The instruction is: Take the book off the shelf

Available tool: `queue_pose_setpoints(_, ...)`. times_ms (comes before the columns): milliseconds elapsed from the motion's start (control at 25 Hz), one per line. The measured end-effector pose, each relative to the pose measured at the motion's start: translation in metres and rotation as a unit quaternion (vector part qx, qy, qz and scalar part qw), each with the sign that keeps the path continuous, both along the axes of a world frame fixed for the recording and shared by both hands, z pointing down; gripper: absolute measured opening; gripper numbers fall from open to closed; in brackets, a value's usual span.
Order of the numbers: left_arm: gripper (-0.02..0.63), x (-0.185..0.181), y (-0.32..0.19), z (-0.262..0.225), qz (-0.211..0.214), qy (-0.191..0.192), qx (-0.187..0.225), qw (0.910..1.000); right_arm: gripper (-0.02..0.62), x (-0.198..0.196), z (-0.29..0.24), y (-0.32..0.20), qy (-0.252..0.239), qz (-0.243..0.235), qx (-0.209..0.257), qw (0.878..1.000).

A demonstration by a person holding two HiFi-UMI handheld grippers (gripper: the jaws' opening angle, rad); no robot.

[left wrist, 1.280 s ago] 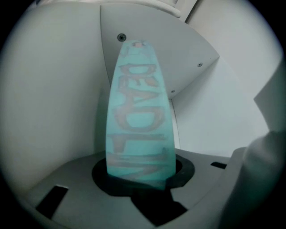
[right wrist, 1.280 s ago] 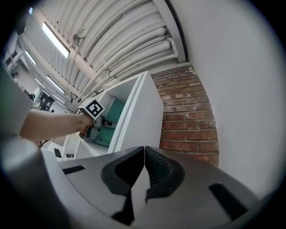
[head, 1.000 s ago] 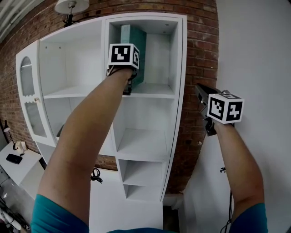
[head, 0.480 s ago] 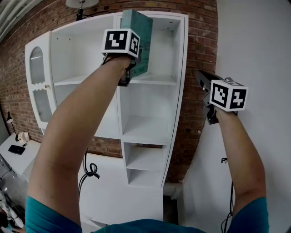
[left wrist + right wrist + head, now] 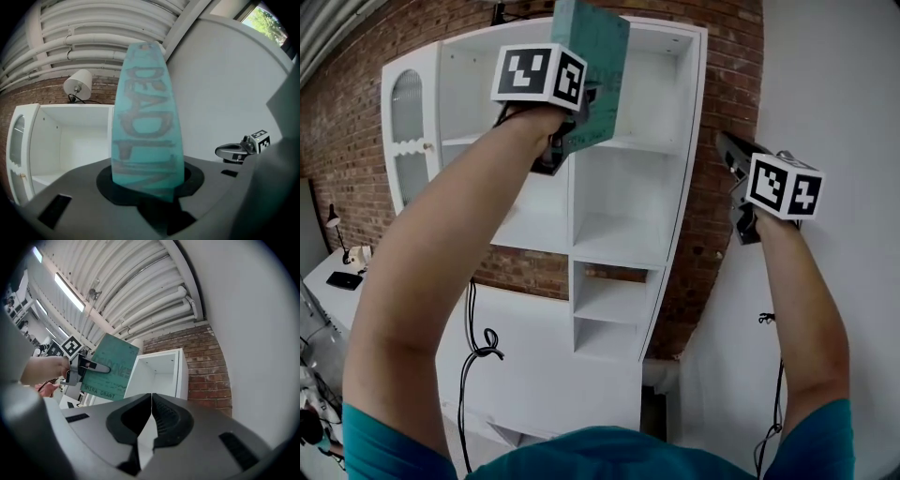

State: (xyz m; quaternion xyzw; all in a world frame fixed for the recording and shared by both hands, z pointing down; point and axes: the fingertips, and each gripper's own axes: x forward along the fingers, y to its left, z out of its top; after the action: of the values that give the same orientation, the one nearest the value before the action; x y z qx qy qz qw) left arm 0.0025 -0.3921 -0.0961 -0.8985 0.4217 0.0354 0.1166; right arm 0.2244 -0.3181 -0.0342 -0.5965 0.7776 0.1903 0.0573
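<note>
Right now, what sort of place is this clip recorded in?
Probably a loft-style office or studio, indoors: a bare brick wall stands behind a white shelf unit, and exposed pipes run along the ceiling.
</note>
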Motion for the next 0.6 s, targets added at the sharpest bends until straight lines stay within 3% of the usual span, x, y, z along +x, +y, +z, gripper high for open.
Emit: queue_pose_setpoints(600,0.163,-0.059,0.039,0.102,0.015,-0.012,-0.021,0.9996,0.023,-0.024,0.045,0.018,-0.013,-0.048,-0.020,0.999)
